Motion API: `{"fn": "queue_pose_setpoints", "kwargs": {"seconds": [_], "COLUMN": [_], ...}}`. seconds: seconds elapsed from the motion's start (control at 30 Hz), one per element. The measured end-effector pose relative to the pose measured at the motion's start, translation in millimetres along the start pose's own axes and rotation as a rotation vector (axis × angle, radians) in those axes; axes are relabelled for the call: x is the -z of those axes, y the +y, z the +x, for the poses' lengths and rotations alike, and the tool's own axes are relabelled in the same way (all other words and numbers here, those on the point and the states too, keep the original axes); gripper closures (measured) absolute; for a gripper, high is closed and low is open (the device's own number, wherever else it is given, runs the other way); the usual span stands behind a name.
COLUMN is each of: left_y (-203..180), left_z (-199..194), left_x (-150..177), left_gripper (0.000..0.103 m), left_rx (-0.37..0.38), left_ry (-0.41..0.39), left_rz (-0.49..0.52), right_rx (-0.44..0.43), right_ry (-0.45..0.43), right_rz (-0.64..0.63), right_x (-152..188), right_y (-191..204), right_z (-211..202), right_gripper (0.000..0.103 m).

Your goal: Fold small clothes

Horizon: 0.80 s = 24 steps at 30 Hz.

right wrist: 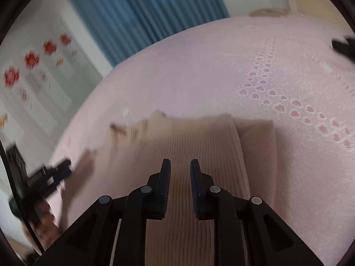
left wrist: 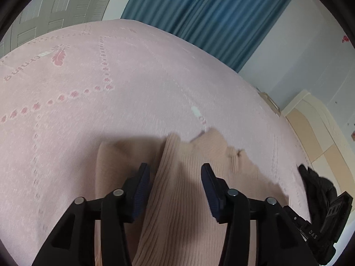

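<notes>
A: Where's the garment (left wrist: 177, 190)?
B: Flat on the bed (left wrist: 133, 77), partly folded, near its front edge.
A: Tools?
B: Left tool (left wrist: 175, 173) and right tool (right wrist: 180, 168) both released above it, nothing between the jaws, likely letting the fold settle.

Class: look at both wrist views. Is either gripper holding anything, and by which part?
Nothing is held. The left gripper and right gripper both hang open above the beige ribbed garment, pads clear of it.

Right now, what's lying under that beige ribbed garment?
The beige ribbed garment lies on a pink bedspread that shows all around it. Whatever is directly beneath its folded layers is covered.
</notes>
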<state>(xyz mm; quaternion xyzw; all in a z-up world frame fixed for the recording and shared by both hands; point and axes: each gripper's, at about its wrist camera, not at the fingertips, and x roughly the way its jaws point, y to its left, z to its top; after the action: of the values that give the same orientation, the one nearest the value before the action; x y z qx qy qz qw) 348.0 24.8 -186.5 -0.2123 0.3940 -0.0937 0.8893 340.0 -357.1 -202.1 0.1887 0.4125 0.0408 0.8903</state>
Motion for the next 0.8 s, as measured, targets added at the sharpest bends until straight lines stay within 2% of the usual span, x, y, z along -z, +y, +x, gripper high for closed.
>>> {"fn": "queue_pose_setpoints", "kwargs": {"seconds": [0.1,0.13,0.17,0.23,0.37,0.47,0.63,0.8], "left_y": [3.1,4.0,4.6,3.0,-5.0,-20.8,-51.1,-60.5], "left_z": [-18.5,-25.2,-30.3,-44.6,-69.7,-99.0,-130.5,-137.0], "left_x": [19.0,25.4,30.5,47.9,74.6,94.6,113.6,120.3], "left_gripper": [0.047,0.045,0.041,0.041,0.041,0.04,0.038,0.033], "left_rx": [-0.02,-0.021,-0.024,-0.047,-0.087,-0.155,-0.189,-0.183], "left_ry": [-0.006,-0.01,-0.01,-0.002,0.022,0.001,-0.053,-0.094], "left_rz": [0.021,0.025,0.027,0.039,0.054,0.097,0.179,0.172], "right_rx": [0.015,0.012,0.004,-0.018,-0.003,0.026,0.06,0.069], "right_ry": [0.002,-0.004,-0.005,-0.01,-0.001,0.0,-0.02,0.009], "right_rz": [-0.08,-0.097,-0.11,-0.103,-0.078,-0.078,-0.073,-0.117], "right_x": [17.9,25.5,36.0,53.5,80.8,90.4,100.3,104.7], "right_y": [3.9,4.4,4.6,-0.9,-6.0,-3.8,-0.8,7.0], "right_z": [-17.9,-27.1,-38.7,-56.8,-81.2,-91.9,-106.0,-100.6], "right_gripper": [0.082,0.076,0.066,0.058,0.058,0.058,0.058,0.058]}}
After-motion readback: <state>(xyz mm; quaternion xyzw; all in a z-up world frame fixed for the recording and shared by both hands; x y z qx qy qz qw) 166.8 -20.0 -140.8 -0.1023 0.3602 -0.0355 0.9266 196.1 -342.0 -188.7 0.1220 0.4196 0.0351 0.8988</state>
